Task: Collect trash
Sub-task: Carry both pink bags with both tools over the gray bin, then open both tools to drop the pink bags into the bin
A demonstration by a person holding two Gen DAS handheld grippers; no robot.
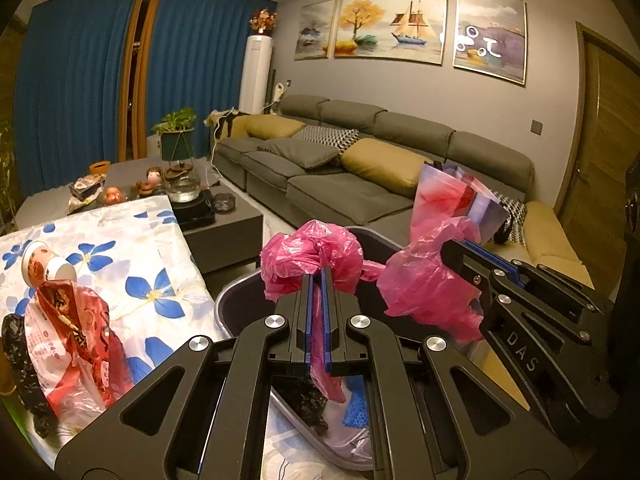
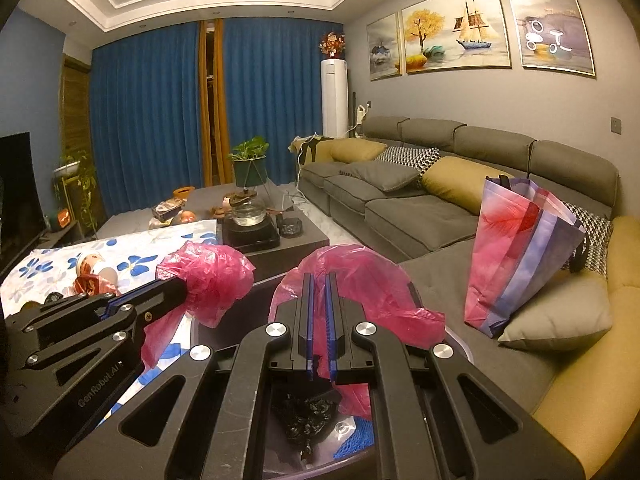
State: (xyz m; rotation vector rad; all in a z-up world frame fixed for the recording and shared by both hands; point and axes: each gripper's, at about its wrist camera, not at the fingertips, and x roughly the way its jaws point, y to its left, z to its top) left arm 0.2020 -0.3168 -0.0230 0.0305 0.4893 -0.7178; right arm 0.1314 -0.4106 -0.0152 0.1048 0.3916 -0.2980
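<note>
My left gripper (image 1: 317, 280) and right gripper (image 2: 319, 284) each clench the pink bag (image 1: 312, 254); I should pull evenly, keeping it over the bin (image 1: 240, 292).

Left tool (image 1: 318, 276) pinching pink bag (image 1: 312, 256), over grey bin (image 1: 236, 300)

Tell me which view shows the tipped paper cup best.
The left wrist view: the paper cup lies on its side on the floral cloth, large and unobstructed. In the right wrist view it is small and distant, beyond the left gripper.
</note>
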